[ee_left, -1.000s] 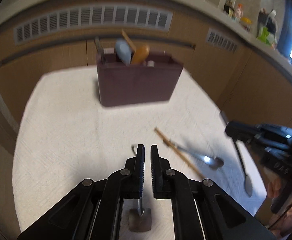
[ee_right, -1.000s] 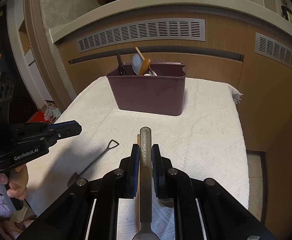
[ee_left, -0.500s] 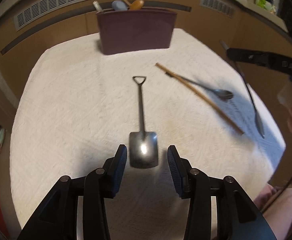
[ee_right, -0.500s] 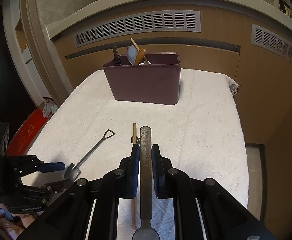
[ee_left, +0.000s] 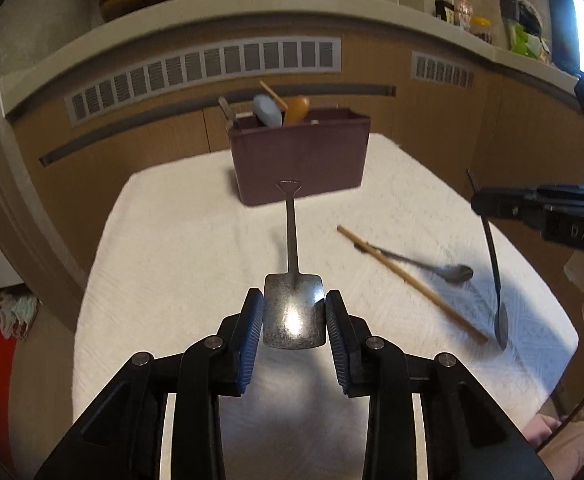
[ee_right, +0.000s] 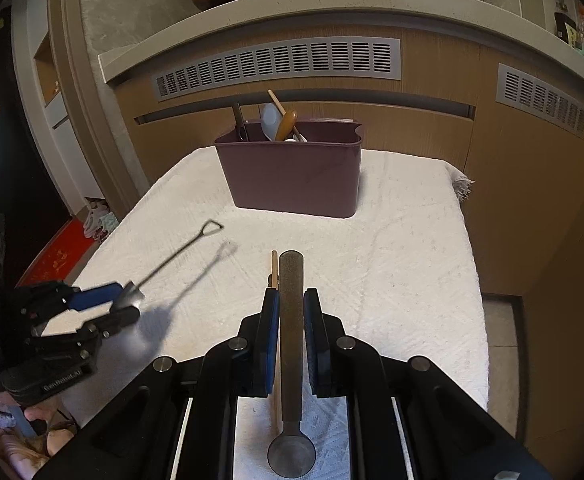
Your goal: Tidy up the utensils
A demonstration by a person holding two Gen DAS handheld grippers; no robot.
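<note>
My left gripper point(ee_left: 293, 312) sits at the bottom centre of the left wrist view, its blue-padded tongs pinching the flat blade of a small metal shovel-shaped spoon point(ee_left: 293, 308). The spoon's thin handle runs straight up the frame, its loop end overlapping the front wall of the maroon utensil caddy point(ee_left: 299, 160). In the right wrist view I see that same spoon point(ee_right: 172, 264) at the left, lifted off the white cloth point(ee_right: 391, 272) with its shadow on the fabric beneath it.

My right gripper point(ee_right: 291, 320) fills the bottom centre of its own view, tongs pressed against the handle of a dull metal spoon point(ee_right: 291, 340), the bowl pointing back toward the camera and the handle tip toward the caddy point(ee_right: 292, 176). From the left wrist view this spoon point(ee_left: 495, 280) hangs at the right edge, bowl down, close over the cloth.

On the cloth, in the middle right of the left wrist view, a wooden chopstick point(ee_left: 407, 280) lies diagonally, with a dark spoon point(ee_left: 431, 264) crossing it. The caddy stands at the far side of the cloth and holds several utensils, among them a pale blue spoon point(ee_left: 268, 110) and an orange-brown one point(ee_left: 296, 108).
</note>
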